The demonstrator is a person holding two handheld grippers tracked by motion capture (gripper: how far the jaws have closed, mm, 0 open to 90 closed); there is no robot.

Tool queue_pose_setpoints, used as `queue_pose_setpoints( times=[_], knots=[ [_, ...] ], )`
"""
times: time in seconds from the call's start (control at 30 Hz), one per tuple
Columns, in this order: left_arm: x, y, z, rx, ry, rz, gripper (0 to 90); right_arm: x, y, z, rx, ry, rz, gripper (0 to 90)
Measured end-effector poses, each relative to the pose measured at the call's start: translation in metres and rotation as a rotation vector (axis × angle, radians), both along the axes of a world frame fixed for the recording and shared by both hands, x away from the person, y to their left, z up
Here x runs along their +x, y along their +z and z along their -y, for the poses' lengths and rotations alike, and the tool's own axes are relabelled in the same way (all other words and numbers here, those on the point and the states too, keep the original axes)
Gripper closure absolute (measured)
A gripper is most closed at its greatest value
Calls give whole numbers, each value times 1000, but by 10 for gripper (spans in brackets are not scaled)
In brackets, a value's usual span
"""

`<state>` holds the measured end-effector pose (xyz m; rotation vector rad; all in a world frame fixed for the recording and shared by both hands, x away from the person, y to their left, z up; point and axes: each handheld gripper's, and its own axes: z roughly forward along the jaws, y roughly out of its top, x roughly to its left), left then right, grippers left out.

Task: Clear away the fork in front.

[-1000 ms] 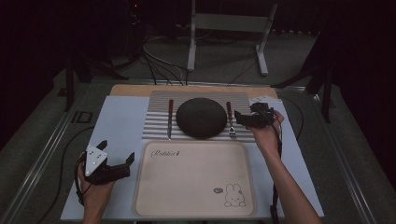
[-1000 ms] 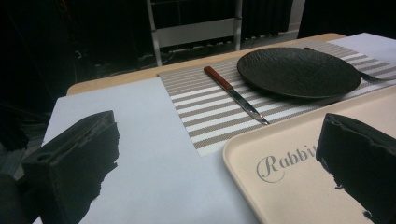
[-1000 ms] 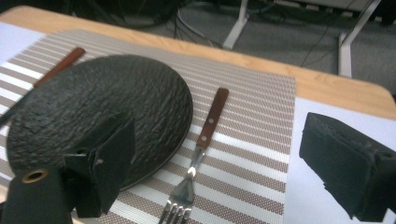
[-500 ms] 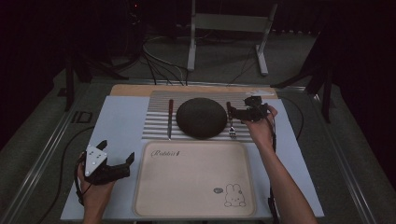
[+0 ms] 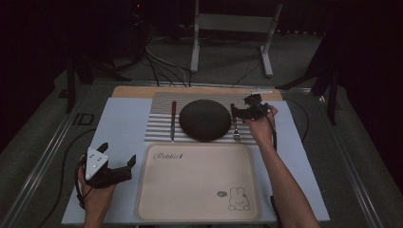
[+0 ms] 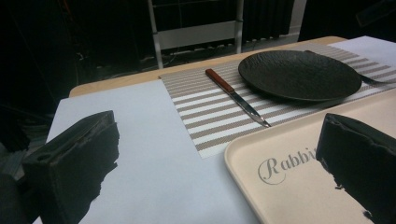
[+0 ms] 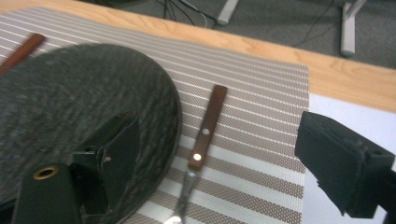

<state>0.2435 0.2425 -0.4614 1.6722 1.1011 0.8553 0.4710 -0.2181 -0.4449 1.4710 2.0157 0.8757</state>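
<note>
A striped placemat bears a dark plate. The right gripper view reveals the fork's riveted wooden handle. The right gripper has advanced above it, jaws wide; the left gripper rests, jaws spread.

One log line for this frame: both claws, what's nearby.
left claw: open, idle beside tray | right claw: open, straddling fork beside plate | nothing held

Right tongs with jaws spread wide, brown-handled fork lying between them on a striped placemat, left jaw over the rim of a dark textured plate, wooden counter edge beyond, pale sheet at right
</note>
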Motion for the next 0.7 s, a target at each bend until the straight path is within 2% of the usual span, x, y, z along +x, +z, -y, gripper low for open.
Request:
queue_pose_setpoints(
  times=[0.17,0.33,0.5,0.7],
  knots=[
    [0,0,-1,-3,4,1,0,7,-12,3,-17,-22,-45,176],
    [0,0,-3,-12,9,5,0,15,-28,0,-15,-28,-107,291],
    [-1,1,-4,-19,12,8,0,20,-38,-4,-19,-11,-146,392],
    [-1,1,-6,-26,15,6,0,28,-49,-7,12,-15,-195,513]
  ],
)
